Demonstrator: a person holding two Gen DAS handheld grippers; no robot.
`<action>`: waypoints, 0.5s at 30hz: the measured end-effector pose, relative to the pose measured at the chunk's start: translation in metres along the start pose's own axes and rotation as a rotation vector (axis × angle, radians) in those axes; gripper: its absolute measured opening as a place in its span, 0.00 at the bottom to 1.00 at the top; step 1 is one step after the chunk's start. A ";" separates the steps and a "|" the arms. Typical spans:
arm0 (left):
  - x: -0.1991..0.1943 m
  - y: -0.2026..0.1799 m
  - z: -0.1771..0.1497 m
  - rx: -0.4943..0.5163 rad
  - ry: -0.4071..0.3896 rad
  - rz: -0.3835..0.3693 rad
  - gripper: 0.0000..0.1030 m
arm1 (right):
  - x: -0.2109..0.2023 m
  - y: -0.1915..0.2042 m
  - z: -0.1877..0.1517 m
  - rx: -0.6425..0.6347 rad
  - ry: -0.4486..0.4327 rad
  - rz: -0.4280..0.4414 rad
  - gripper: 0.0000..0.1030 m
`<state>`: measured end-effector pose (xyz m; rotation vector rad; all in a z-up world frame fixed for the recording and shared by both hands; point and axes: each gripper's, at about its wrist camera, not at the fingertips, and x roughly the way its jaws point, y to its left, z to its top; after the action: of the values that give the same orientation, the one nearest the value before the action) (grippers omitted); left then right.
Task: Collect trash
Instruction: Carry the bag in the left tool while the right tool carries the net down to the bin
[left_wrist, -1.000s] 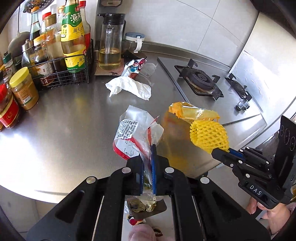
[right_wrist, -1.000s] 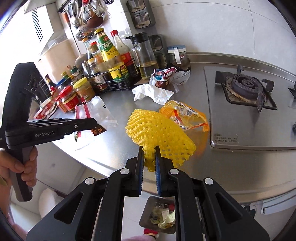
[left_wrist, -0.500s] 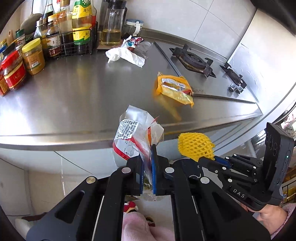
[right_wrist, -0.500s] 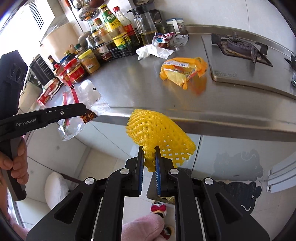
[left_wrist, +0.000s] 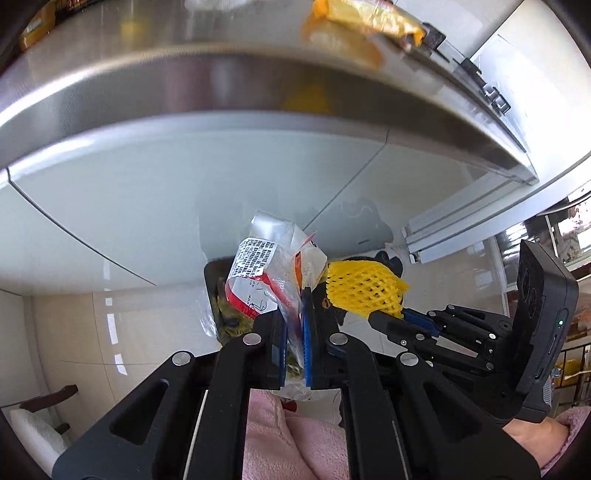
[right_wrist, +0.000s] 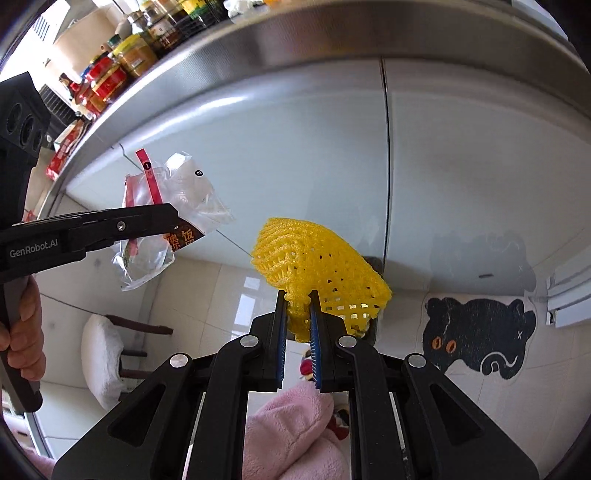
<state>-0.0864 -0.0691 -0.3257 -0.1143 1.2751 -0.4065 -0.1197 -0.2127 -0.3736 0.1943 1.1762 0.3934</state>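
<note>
My left gripper (left_wrist: 294, 321) is shut on a clear plastic wrapper (left_wrist: 271, 271) with a white printed label and red trim. It hangs in front of the cabinet doors, above a dark trash bin (left_wrist: 218, 295) on the floor. My right gripper (right_wrist: 297, 314) is shut on a yellow foam fruit net (right_wrist: 321, 266), held just right of the wrapper (right_wrist: 162, 221). In the left wrist view the net (left_wrist: 364, 291) and right gripper (left_wrist: 388, 319) show at the right. The left gripper (right_wrist: 173, 219) shows at the left in the right wrist view. A yellow snack packet (left_wrist: 365, 18) lies on the counter above.
The steel counter edge (left_wrist: 221, 85) overhangs pale cabinet doors (right_wrist: 295, 155). Jars and bottles (right_wrist: 122, 66) stand on the counter. A black cat-shaped mat (right_wrist: 480, 332) lies on the tiled floor, a white stool (right_wrist: 103, 354) at left. Pink sleeves (left_wrist: 295, 443) show below the grippers.
Both grippers have dropped from counter height to below the counter edge, carrying the wrapper and the net. The counter now sits at the top of both views and the floor has come into sight.
</note>
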 end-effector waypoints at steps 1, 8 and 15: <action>0.014 0.003 -0.003 -0.010 0.023 -0.009 0.05 | 0.013 -0.003 -0.003 0.009 0.022 -0.001 0.12; 0.102 0.025 -0.008 -0.070 0.137 -0.040 0.05 | 0.092 -0.024 -0.015 0.044 0.116 -0.025 0.12; 0.163 0.050 -0.006 -0.132 0.225 -0.054 0.06 | 0.149 -0.043 -0.015 0.054 0.186 -0.051 0.14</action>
<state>-0.0422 -0.0804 -0.4906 -0.2198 1.5235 -0.3887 -0.0761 -0.1933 -0.5215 0.1770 1.3732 0.3404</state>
